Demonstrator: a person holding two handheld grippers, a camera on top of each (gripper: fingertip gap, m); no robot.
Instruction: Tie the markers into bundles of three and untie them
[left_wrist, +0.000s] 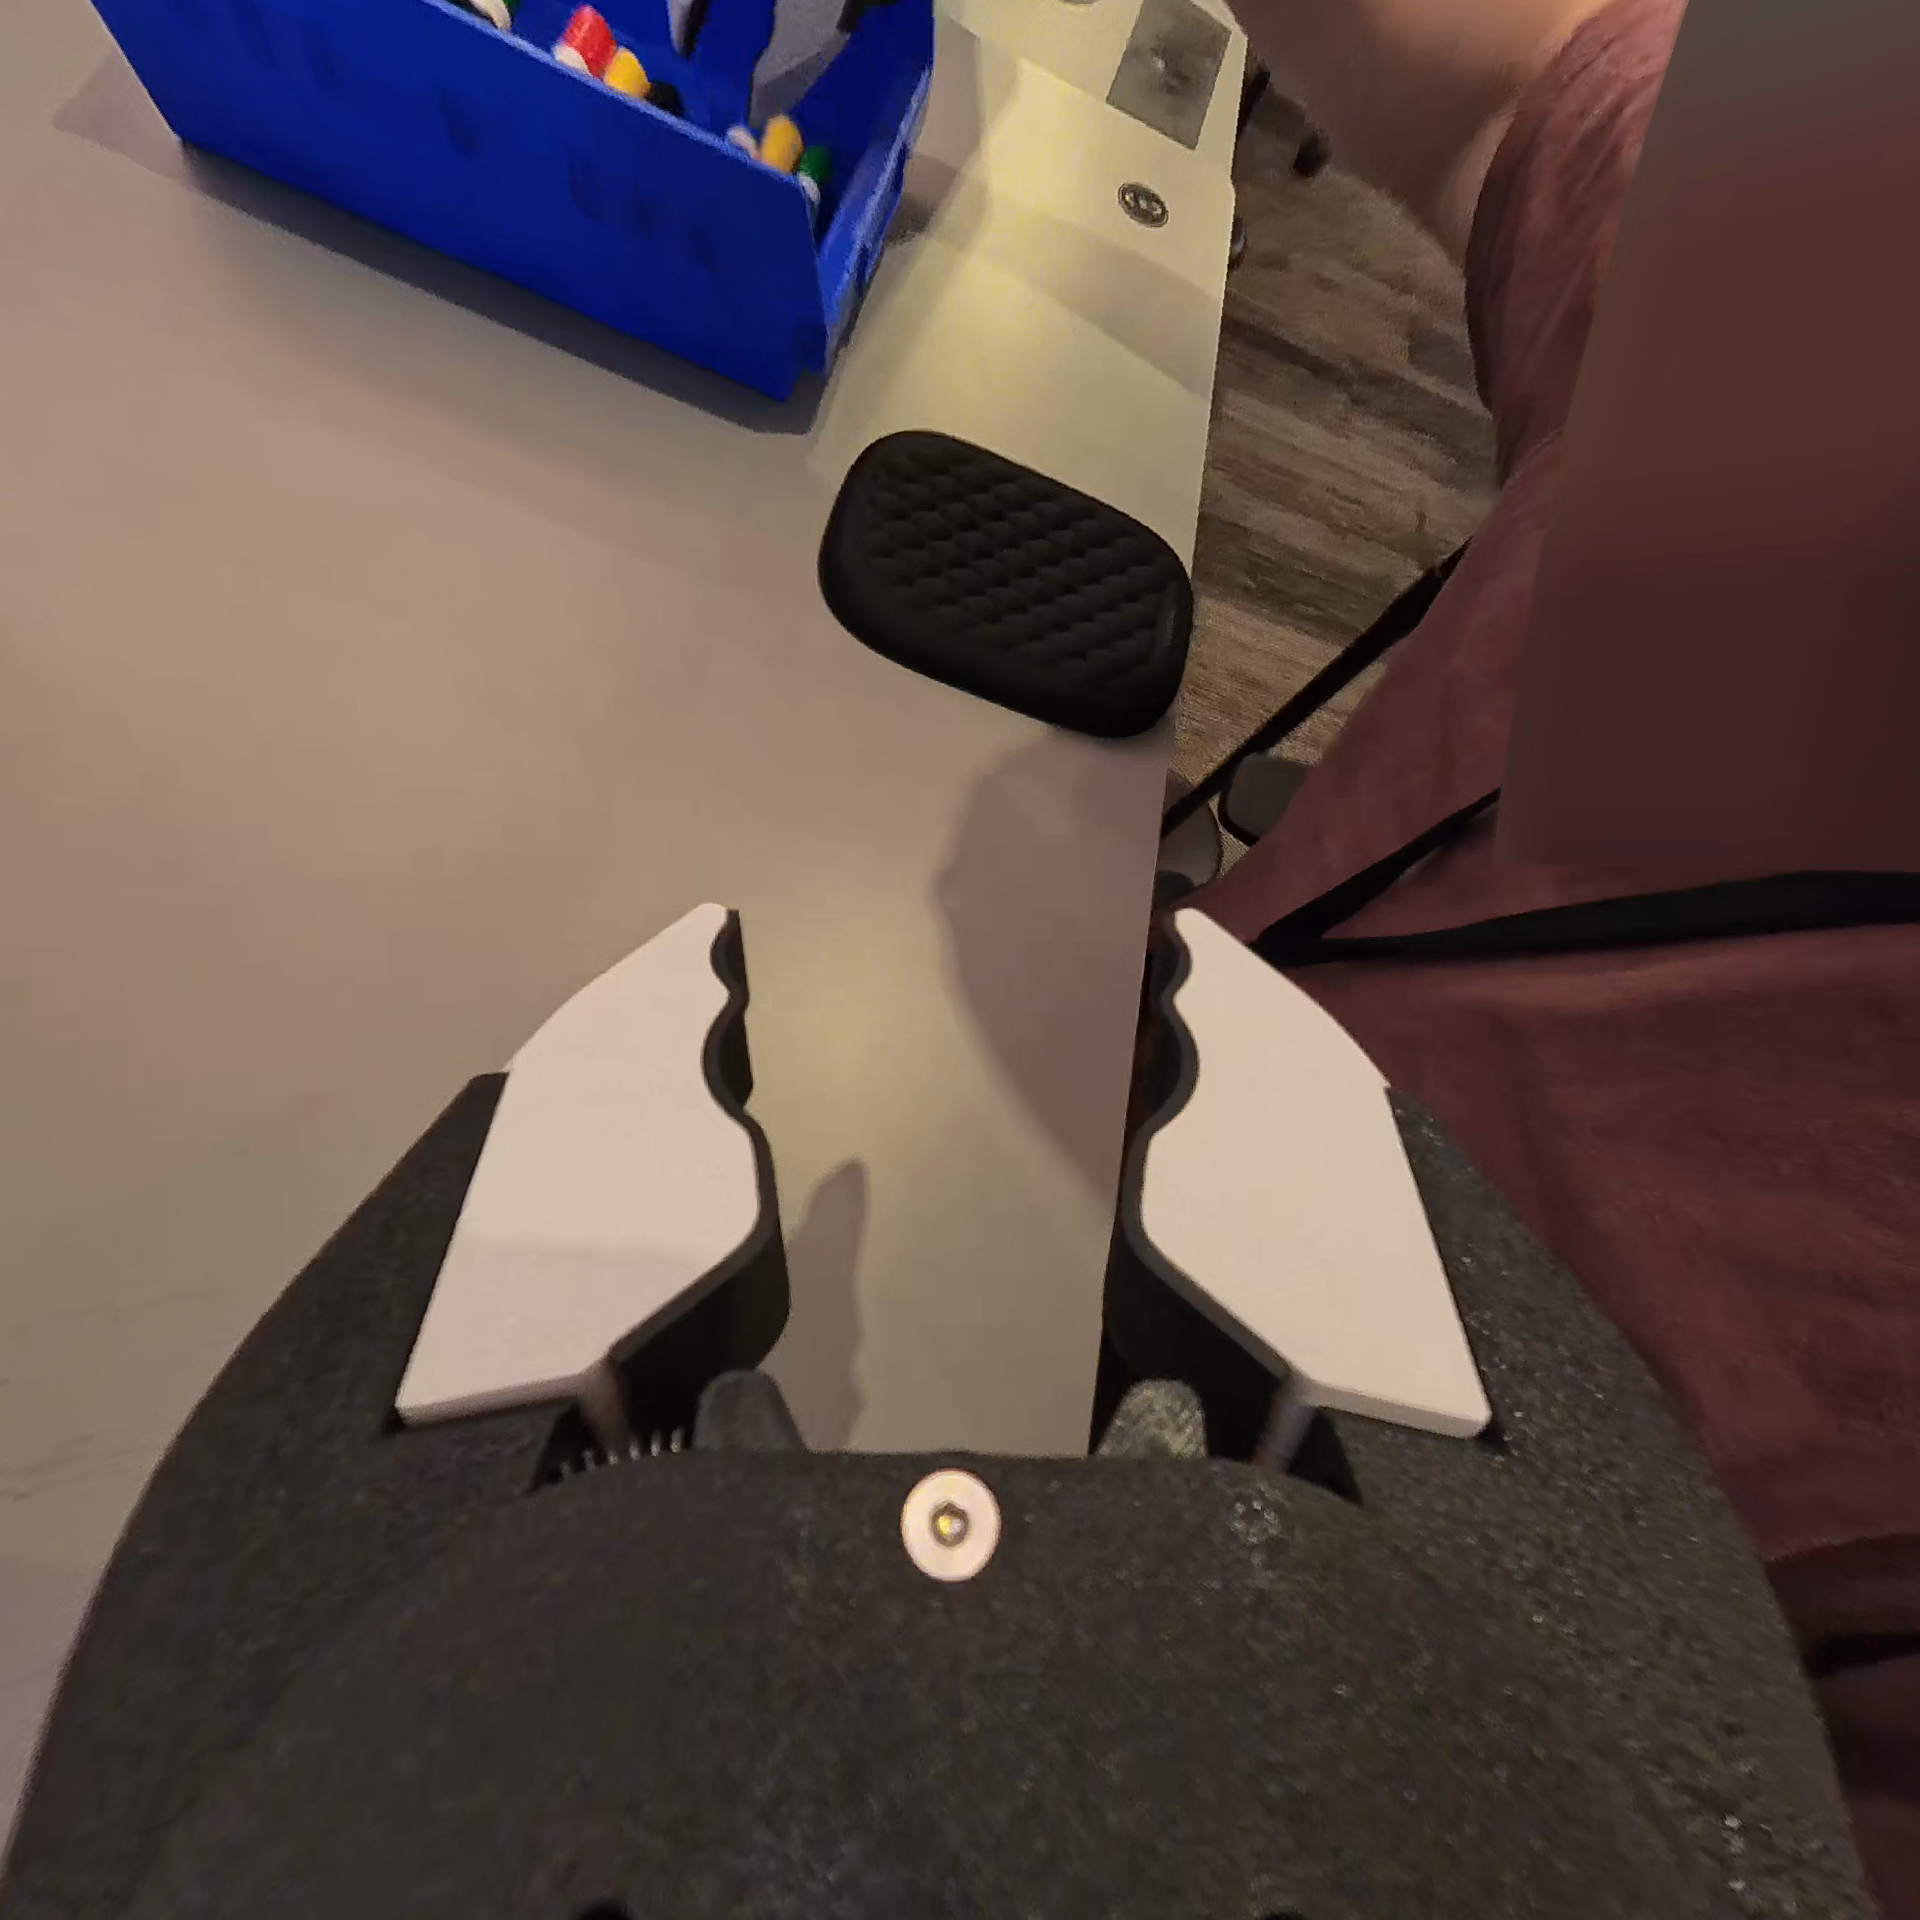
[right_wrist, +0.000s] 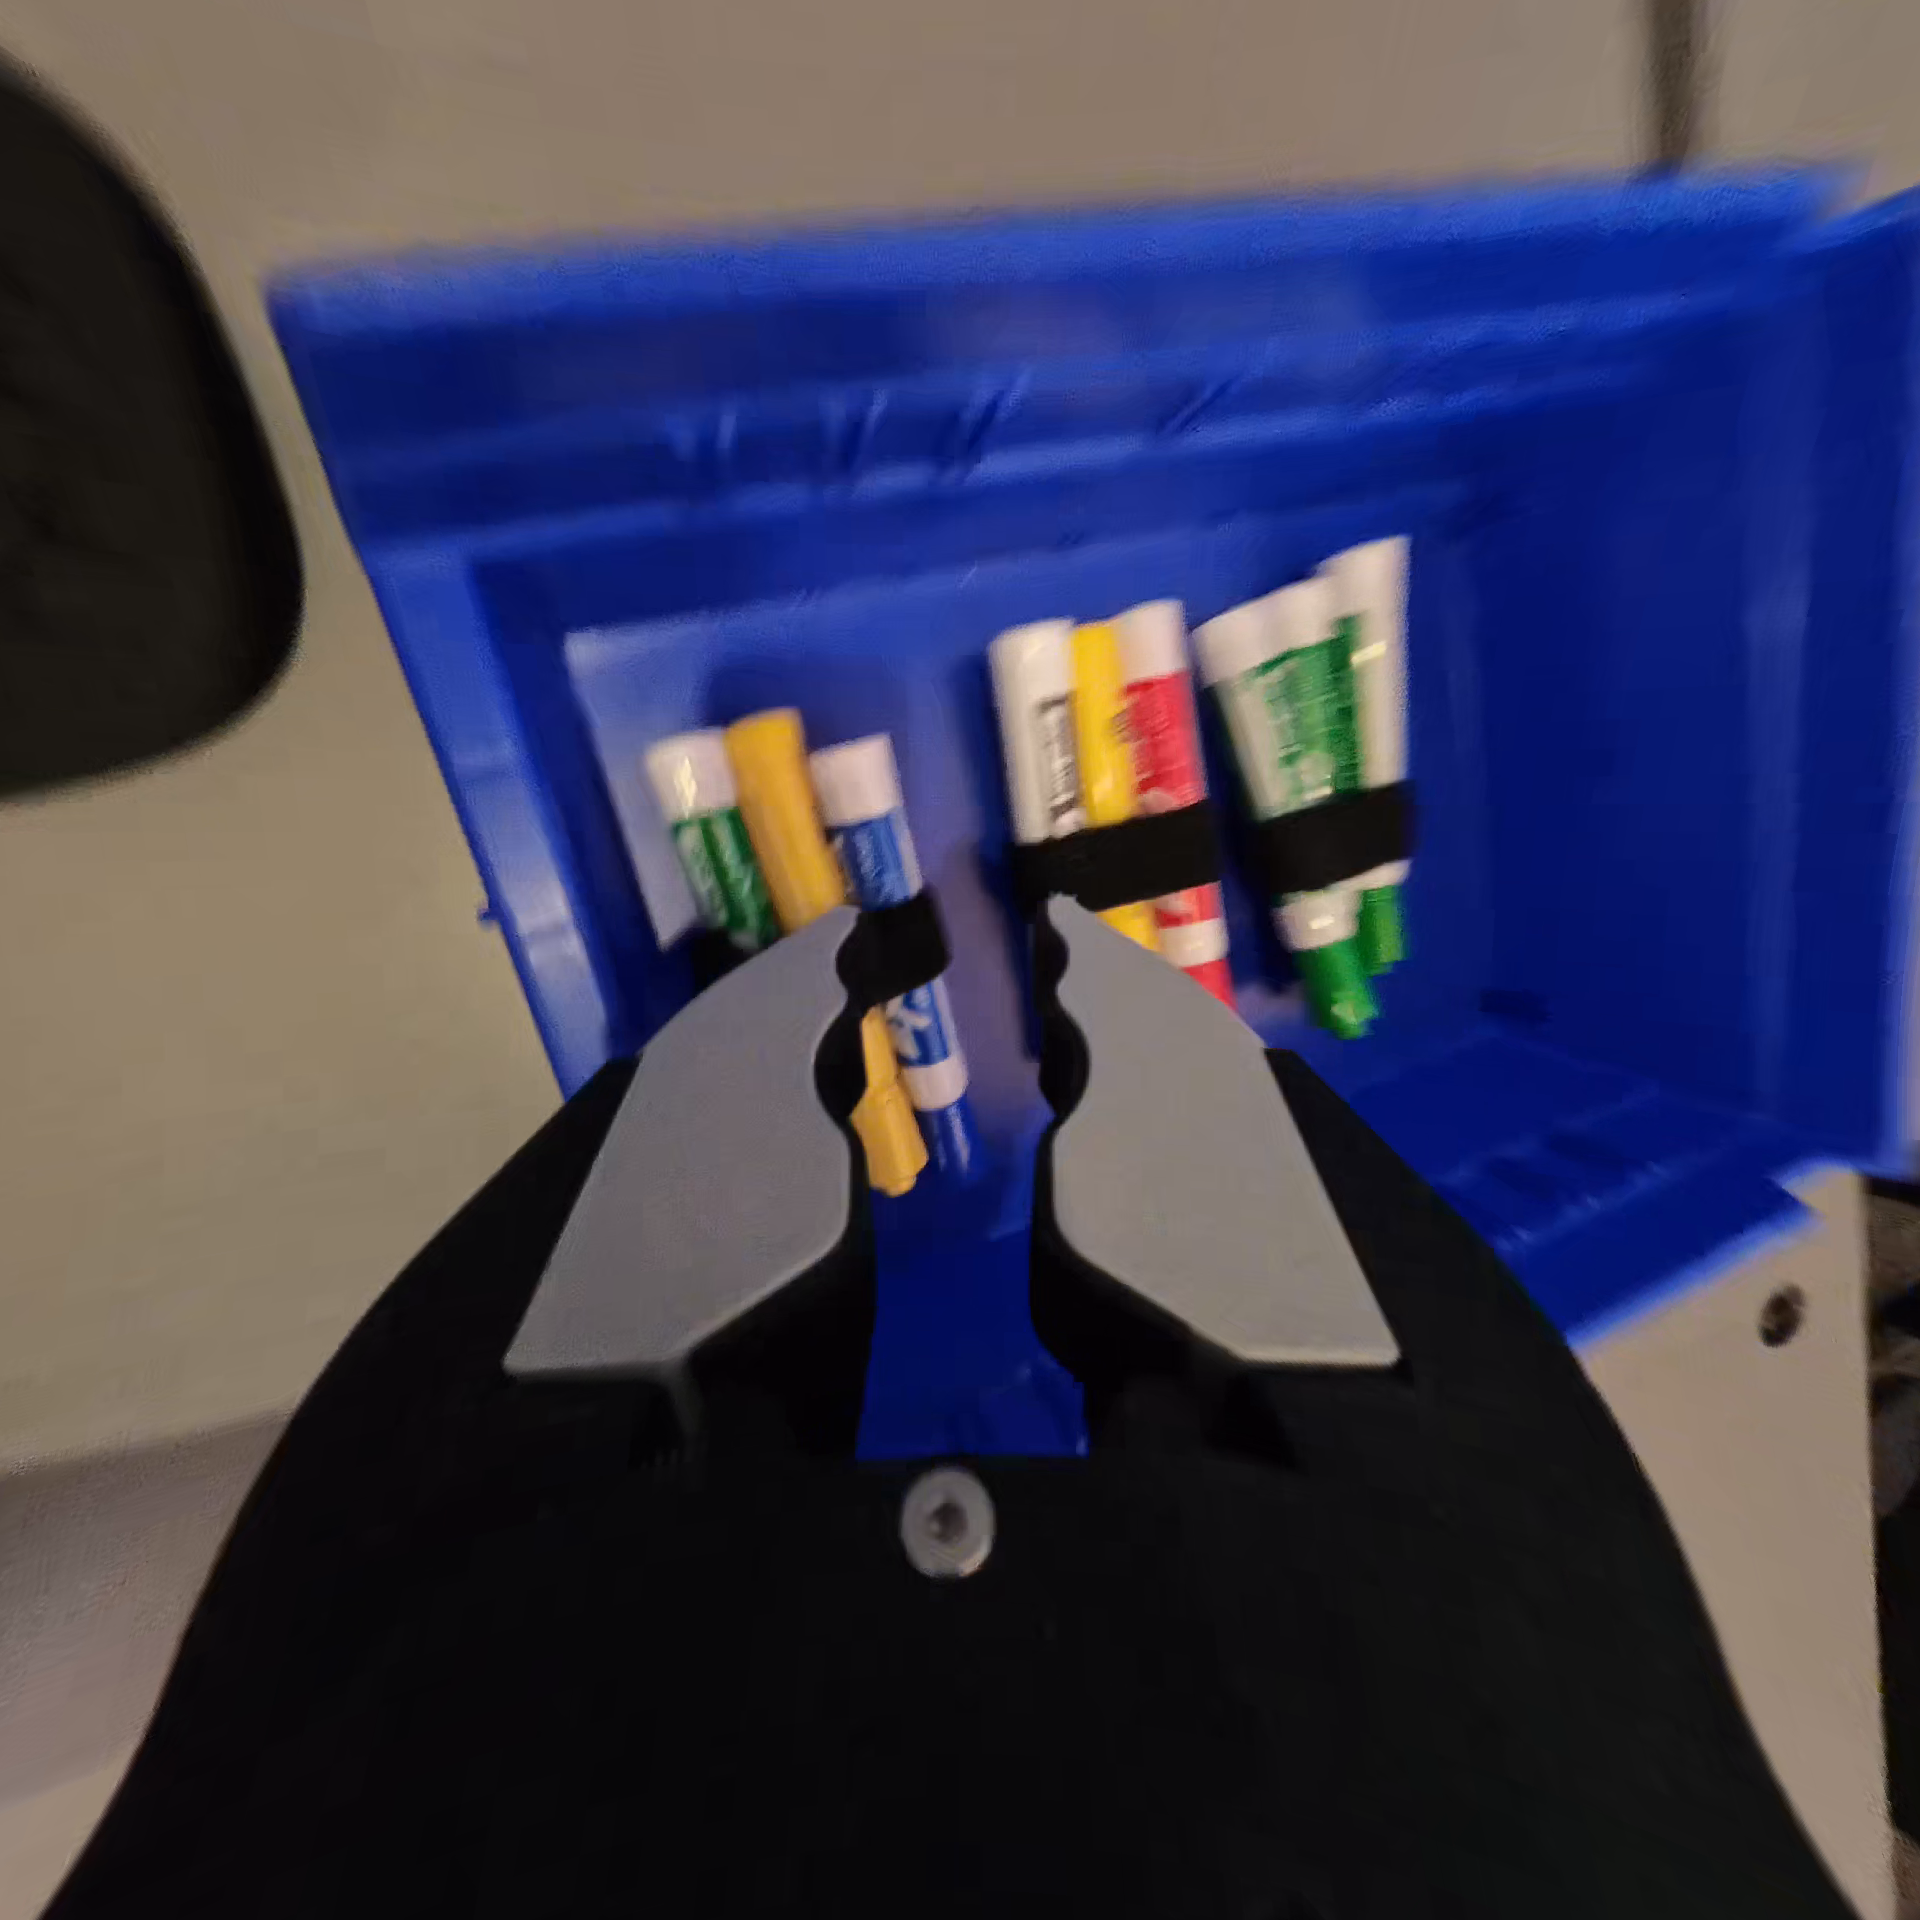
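In the right wrist view a blue bin (right_wrist: 1558, 727) holds three bundles of markers, each tied with a black band. The left bundle (right_wrist: 790, 831) is green, yellow and blue. The middle bundle (right_wrist: 1112, 748) is black, yellow and red. The right bundle (right_wrist: 1309, 748) is all green. My right gripper (right_wrist: 951, 920) is open and empty above the bin, its tips between the left and middle bundles. The view is blurred. My left gripper (left_wrist: 951, 920) is open and empty over the table's right edge. The blue bin (left_wrist: 582, 218) with marker ends shows at its top left.
A black textured pad (left_wrist: 1003, 582) lies on the grey table (left_wrist: 364, 727) near its right edge. Beyond the edge are wood floor, black cables and a person's maroon clothing (left_wrist: 1662, 1039). A dark rounded object (right_wrist: 114, 468) sits at the left in the right wrist view.
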